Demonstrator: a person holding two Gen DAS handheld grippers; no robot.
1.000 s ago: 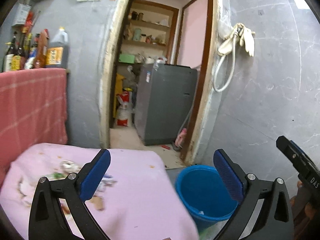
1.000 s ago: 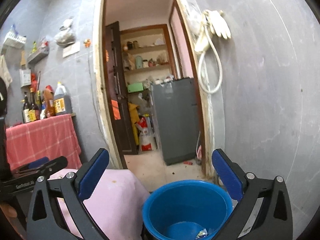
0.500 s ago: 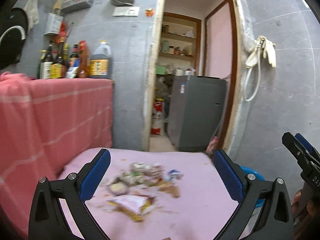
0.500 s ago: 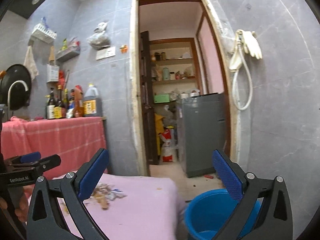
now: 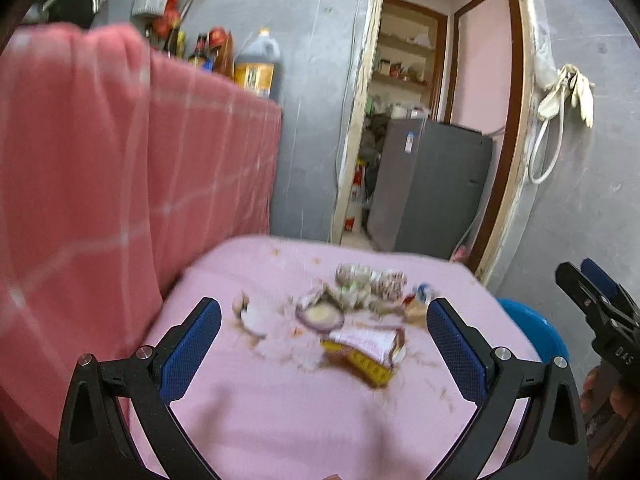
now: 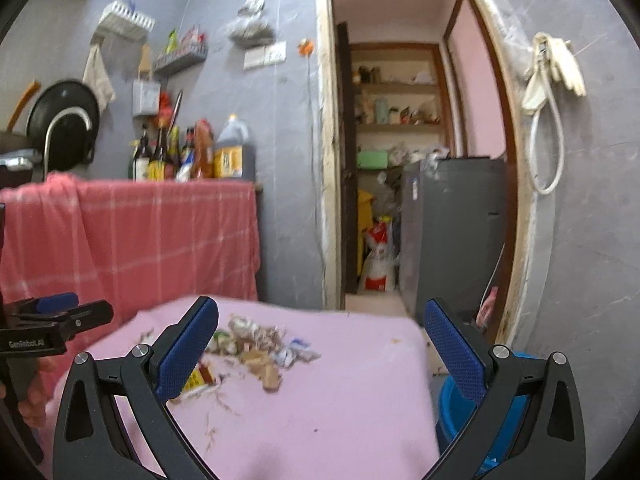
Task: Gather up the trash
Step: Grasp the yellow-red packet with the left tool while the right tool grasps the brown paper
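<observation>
Both the left gripper (image 5: 324,344) and right gripper (image 6: 320,344) are hovering, jaws spread wide, over trash (image 5: 352,320) lying on the pink bench (image 5: 280,420); a blue bucket (image 6: 460,404) is sitting right.

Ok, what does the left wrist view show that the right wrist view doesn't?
Only the left wrist view shows the right gripper at its edge and the whole yellow wrapper. Only the right wrist view shows the left gripper and the wall racks. Both share the trash pile, pink cloth, blue bucket and doorway.
</observation>
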